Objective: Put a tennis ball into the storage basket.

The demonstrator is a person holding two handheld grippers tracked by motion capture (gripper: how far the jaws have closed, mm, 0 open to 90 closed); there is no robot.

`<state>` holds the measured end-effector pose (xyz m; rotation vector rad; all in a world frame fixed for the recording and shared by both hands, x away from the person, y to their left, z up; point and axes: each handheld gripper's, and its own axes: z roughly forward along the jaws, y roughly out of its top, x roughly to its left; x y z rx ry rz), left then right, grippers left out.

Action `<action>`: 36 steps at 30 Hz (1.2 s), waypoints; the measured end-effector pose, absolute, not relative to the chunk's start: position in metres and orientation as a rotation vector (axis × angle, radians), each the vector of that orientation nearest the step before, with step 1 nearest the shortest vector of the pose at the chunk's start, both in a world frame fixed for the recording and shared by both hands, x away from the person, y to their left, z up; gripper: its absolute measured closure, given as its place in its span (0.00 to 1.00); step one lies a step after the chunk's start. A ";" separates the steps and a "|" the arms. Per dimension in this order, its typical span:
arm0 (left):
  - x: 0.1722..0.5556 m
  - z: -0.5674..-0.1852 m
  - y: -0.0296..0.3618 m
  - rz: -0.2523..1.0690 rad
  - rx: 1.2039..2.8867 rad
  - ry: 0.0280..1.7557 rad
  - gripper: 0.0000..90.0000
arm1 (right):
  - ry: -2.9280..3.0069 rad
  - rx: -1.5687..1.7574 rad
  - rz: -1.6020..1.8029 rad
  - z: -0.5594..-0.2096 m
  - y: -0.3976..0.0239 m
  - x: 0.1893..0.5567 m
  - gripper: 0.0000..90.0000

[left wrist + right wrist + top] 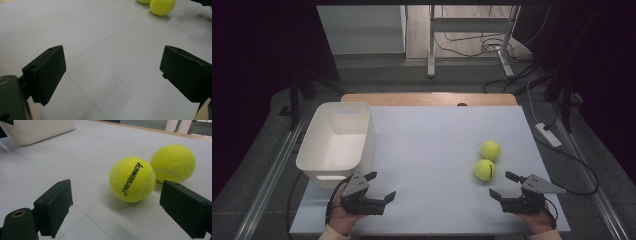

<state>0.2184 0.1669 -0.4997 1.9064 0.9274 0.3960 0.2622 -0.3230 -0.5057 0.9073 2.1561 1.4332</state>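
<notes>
Altogether: two tennis balls (pixel 488 160), one white bin (pixel 337 140); left gripper (pixel 381 186) and right gripper (pixel 502 185) jaws wide open, empty.

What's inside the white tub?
The white tub looks empty: its bare white floor and walls show in the high view. Its near wall hides the inside corner closest to the person.

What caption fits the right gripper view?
Open right gripper faces two fuzzy yellow tennis balls on the white table.
</notes>
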 end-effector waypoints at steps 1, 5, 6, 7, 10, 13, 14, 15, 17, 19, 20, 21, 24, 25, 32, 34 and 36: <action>0.219 -0.499 0.165 0.393 1.907 0.925 0.09 | 2.157 0.908 1.434 -0.506 -0.323 0.262 0.12; 0.223 -0.497 0.157 0.387 1.921 0.904 0.09 | 2.149 0.908 1.441 -0.505 -0.324 0.262 0.12; 0.223 -0.497 0.157 0.387 1.921 0.904 0.09 | 2.149 0.908 1.441 -0.505 -0.324 0.262 0.12; 0.224 -0.496 0.155 0.386 1.920 0.902 0.09 | 2.147 0.904 1.443 -0.504 -0.323 0.262 0.13; 0.228 -0.495 0.149 0.377 1.928 0.882 0.09 | 2.153 0.901 1.440 -0.504 -0.322 0.263 0.13; 0.230 -0.494 0.146 0.375 1.935 0.876 0.09 | 2.156 0.896 1.439 -0.505 -0.321 0.263 0.13; 0.231 -0.493 0.144 0.371 1.935 0.872 0.09 | 2.157 0.896 1.439 -0.505 -0.321 0.263 0.13; 0.232 -0.493 0.142 0.371 1.938 0.866 0.09 | 2.155 0.899 1.452 -0.504 -0.321 0.263 0.13; 0.234 -0.492 0.139 0.368 1.942 0.858 0.09 | 2.148 0.904 1.465 -0.504 -0.322 0.263 0.13; 0.236 -0.492 0.138 0.362 1.941 0.856 0.09 | 2.147 0.906 1.466 -0.504 -0.322 0.263 0.13; 0.237 -0.491 0.137 0.361 1.941 0.854 0.09 | 2.146 0.907 1.462 -0.504 -0.323 0.263 0.13; 0.238 -0.490 0.136 0.360 1.942 0.851 0.09 | 2.145 0.908 1.461 -0.504 -0.323 0.263 0.13; 0.241 -0.489 0.134 0.358 1.942 0.849 0.09 | 2.140 0.912 1.466 -0.504 -0.323 0.263 0.13; 0.242 -0.488 0.133 0.359 1.948 0.850 0.09 | 2.140 0.912 1.466 -0.504 -0.323 0.263 0.13; 0.248 -0.486 0.129 0.350 1.946 0.852 0.09 | 2.139 0.907 1.474 -0.504 -0.323 0.261 0.13; 0.250 -0.485 0.127 0.346 1.948 0.851 0.09 | 2.146 0.907 1.466 -0.504 -0.324 0.261 0.13; 0.252 -0.485 0.126 0.345 1.951 0.848 0.09 | 2.147 0.912 1.466 -0.505 -0.324 0.261 0.13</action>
